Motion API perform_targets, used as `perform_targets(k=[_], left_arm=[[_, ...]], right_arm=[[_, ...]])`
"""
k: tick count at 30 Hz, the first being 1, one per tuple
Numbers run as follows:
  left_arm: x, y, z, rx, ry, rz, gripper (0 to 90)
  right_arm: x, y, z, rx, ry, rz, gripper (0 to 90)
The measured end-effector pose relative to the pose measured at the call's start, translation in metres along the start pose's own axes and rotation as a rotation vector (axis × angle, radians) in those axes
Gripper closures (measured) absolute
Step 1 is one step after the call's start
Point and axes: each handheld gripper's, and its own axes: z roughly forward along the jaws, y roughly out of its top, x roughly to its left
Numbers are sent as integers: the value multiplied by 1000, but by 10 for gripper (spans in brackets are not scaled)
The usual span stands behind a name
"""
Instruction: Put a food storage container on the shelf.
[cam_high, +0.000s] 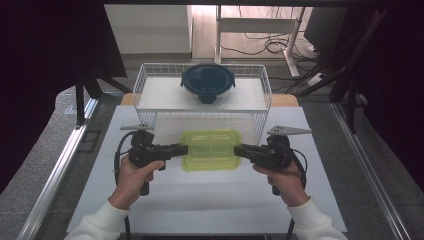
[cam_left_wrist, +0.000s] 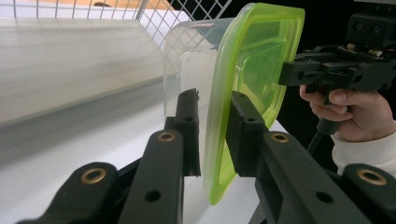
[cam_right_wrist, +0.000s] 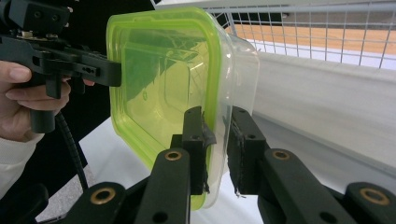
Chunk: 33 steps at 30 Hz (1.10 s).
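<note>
Spanning the gap between both tools, the green-lidded container hangs over the table, long axis running hand to hand; left gripper and right gripper each clamp one opposite lid rim, with the wire basket directly beyond.

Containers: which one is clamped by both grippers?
The green-lidded clear container, gripped at opposite rims by left gripper and right gripper; the dark-lidded round container sits on the rack.

The left gripper and the right gripper are held level and pointed inward at each other by hands in white sleeves, the jaws of each being clamped from opposite sides on an edge of the green-lidded container carried between them.
</note>
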Motion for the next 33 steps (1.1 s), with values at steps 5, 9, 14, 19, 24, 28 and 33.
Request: perform_targets(k=[5, 9, 14, 19, 24, 28, 33], left_arm=[[3, 9, -3, -2, -5, -3, 764], [4, 17, -5, -7, -13, -9, 764], [4, 28, -7, -17, -13, 4, 765], [2, 40, -11, -24, -14, 13, 764], [1, 50, -13, -35, -10, 16, 764], [0, 55, -14, -49, -8, 22, 764], [-2, 63, -17, -57, -11, 30, 764]], right_arm=[[1, 10, 1, -3, 4, -7, 772], [1, 20, 2, -4, 15, -3, 772], [2, 32, 1, -14, 7, -17, 772], [2, 43, 0, -20, 6, -28, 773], [1, 56, 0, -32, 5, -30, 775], [0, 64, 0, -38, 11, -35, 775], [1, 71, -2, -48, 13, -44, 774]])
